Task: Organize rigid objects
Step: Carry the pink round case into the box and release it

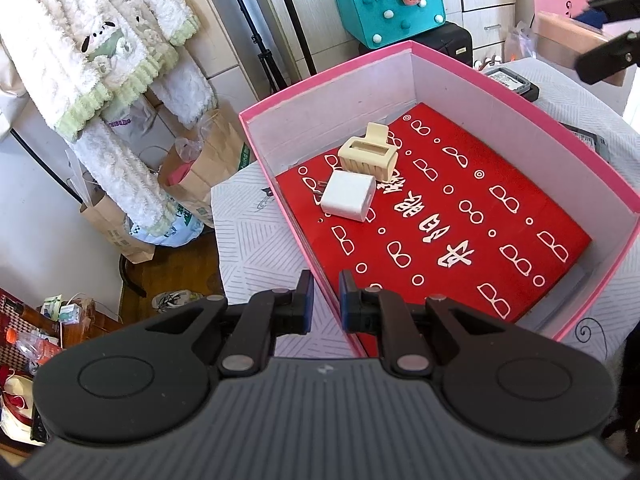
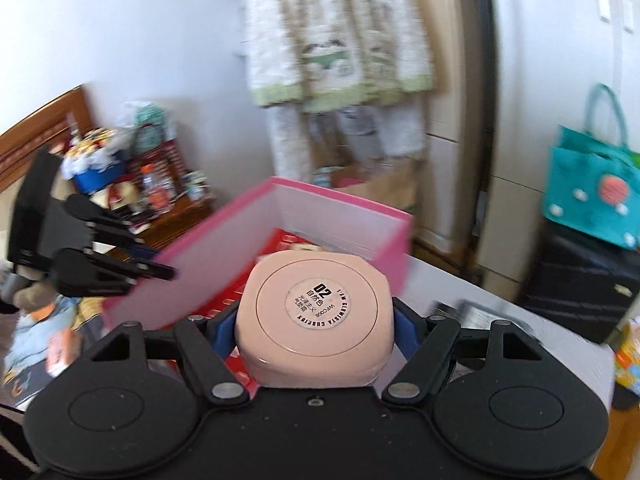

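Note:
A pink box (image 1: 520,92) with white inner walls and a red printed floor stands on the table. Inside it lie a cream hair claw clip (image 1: 368,152) and a white charger cube (image 1: 348,196). My left gripper (image 1: 326,300) is shut on the box's near wall, one blue pad on each side; the right wrist view shows it (image 2: 160,264) at the box's (image 2: 344,208) left side. My right gripper (image 2: 314,320) is shut on a pink round-cornered compact (image 2: 316,316) with a round "02" label, held above the table in front of the box. Its fingers (image 1: 604,60) show at the top right.
The table wears a white patterned cloth (image 1: 256,248). Two dark flat devices (image 1: 516,80) lie behind the box. A teal felt bag (image 1: 392,4) sits on a black case beyond. Fluffy white garments (image 1: 100,60) hang at the left above paper bags (image 1: 208,168).

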The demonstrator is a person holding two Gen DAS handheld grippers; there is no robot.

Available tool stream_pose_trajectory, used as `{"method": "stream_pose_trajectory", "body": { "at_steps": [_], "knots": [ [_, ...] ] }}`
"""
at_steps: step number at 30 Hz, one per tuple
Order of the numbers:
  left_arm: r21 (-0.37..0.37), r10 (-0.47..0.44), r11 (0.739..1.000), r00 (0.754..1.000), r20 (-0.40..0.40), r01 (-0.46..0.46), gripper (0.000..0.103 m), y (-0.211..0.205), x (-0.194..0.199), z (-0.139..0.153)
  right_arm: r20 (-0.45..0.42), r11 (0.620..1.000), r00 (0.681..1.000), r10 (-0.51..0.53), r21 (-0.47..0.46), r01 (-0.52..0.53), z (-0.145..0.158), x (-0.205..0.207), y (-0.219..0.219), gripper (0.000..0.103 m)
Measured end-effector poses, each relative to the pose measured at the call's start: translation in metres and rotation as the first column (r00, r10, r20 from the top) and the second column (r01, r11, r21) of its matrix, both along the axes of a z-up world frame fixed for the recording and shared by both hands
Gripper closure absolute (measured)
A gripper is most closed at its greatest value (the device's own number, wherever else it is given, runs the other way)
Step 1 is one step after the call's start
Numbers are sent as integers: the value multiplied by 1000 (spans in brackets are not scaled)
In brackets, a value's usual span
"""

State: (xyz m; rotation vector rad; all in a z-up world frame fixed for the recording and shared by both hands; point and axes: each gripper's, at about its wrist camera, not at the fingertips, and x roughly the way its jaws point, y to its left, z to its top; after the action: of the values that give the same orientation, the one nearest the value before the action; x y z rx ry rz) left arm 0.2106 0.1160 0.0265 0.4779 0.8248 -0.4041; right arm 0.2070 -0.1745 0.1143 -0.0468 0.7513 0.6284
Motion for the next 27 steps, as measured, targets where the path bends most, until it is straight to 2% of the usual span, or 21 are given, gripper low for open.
{"method": "stream_pose_trajectory", "body": {
  "at_steps": [4,8,12,18,25,27],
  "knots": [
    [0,-5,1000,1000,-2,5,91,2,0,0,3,990,995,102,-99,-102,0,14,41,25],
    [-7,-9,1000,1000,-4,9,91,3,0,0,-33,951,981,190,-241,-192,-15,34,80,25],
    [-17,-15,1000,1000,-6,15,91,5,0,1,-68,878,961,267,-395,-272,-36,50,110,25],
    [-21,-27,999,1000,-8,26,90,6,1,1,-174,762,927,333,-529,-373,-66,73,134,25],
    [-33,-35,999,999,-23,35,90,7,3,2,-251,644,916,312,-653,-398,-90,103,141,26],
    [-34,-37,999,999,-24,36,90,7,3,2,-252,629,908,335,-657,-415,-92,108,141,19]
  ]
}}
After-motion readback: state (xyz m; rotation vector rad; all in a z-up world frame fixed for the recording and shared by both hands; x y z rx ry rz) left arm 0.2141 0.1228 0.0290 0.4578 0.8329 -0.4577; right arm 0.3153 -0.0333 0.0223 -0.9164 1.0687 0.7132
